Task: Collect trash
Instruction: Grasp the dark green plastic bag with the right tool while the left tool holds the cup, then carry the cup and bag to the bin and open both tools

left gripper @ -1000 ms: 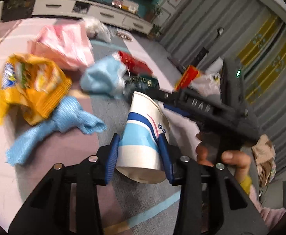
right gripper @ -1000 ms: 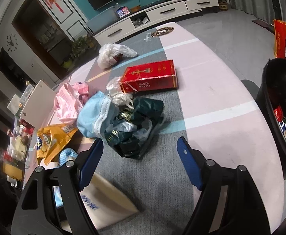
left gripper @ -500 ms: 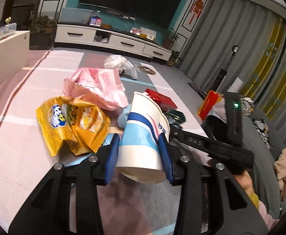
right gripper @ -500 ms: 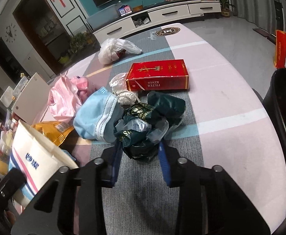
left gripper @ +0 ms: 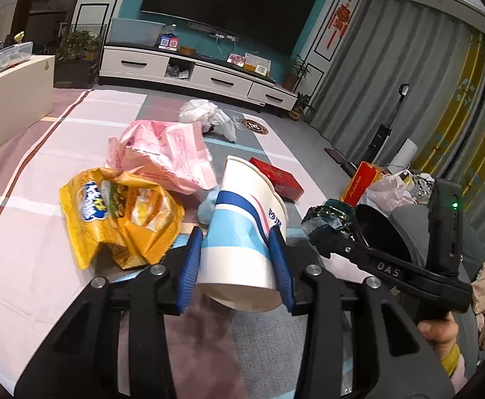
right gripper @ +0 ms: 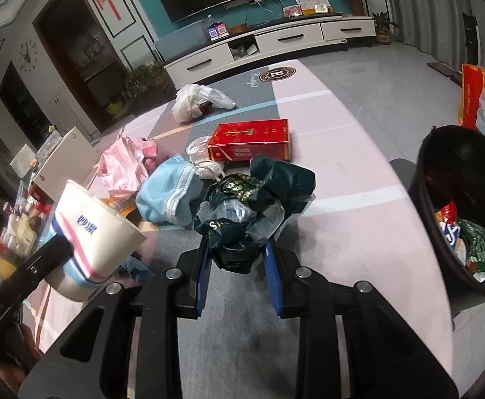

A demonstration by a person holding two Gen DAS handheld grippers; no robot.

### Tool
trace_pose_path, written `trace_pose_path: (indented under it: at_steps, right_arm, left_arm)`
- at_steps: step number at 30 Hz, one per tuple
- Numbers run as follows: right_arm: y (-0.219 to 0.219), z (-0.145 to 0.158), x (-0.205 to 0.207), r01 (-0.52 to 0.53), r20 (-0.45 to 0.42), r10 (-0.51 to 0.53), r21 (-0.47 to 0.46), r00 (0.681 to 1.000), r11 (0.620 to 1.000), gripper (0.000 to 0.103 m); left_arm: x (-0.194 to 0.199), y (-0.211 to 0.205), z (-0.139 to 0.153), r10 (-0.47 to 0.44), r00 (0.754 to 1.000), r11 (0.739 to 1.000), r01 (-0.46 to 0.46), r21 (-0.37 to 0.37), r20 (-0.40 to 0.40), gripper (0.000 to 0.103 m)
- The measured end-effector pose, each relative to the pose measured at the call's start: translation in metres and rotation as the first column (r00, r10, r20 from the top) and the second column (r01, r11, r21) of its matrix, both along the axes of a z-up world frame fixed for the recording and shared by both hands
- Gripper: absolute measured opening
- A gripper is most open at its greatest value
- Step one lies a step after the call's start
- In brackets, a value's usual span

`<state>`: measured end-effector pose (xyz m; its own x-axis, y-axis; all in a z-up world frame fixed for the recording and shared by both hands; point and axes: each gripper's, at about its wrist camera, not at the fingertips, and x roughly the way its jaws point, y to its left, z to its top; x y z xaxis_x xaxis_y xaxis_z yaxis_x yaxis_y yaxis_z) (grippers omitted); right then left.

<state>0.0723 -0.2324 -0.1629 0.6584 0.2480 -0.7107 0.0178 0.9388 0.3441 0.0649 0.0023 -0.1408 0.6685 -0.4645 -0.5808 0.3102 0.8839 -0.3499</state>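
My left gripper is shut on a white paper cup with blue stripes and holds it above the table; the cup also shows in the right wrist view. My right gripper is shut on a crumpled dark green wrapper, lifted slightly; the wrapper also shows in the left wrist view. A black trash bin with trash inside stands off the table's right edge.
On the table lie a yellow snack bag, a pink plastic bag, a blue face mask, a red box and a white plastic bag. An orange bag stands beyond the bin.
My right gripper closed on the green wrapper and raised it a little. My left gripper lifted the cup up from the table and tilted level.
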Motion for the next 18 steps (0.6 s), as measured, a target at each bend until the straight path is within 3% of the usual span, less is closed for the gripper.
trace_pose_path:
  at_steps: [9,18]
  right_arm:
    - [-0.03,0.009,-0.023,0.031,0.025,-0.029,-0.045,0.999,0.999,0.031]
    - [-0.073,0.027,-0.044,0.13,0.096,-0.124,-0.062,0.988,0.99,0.031]
  left_arm:
    - [-0.011,-0.031,0.0,-0.024,0.999,0.999,0.023,0.036,0.033,0.042]
    - [-0.016,-0.093,0.019,-0.116,0.991,0.99,0.109,0.087,0.07,0.042]
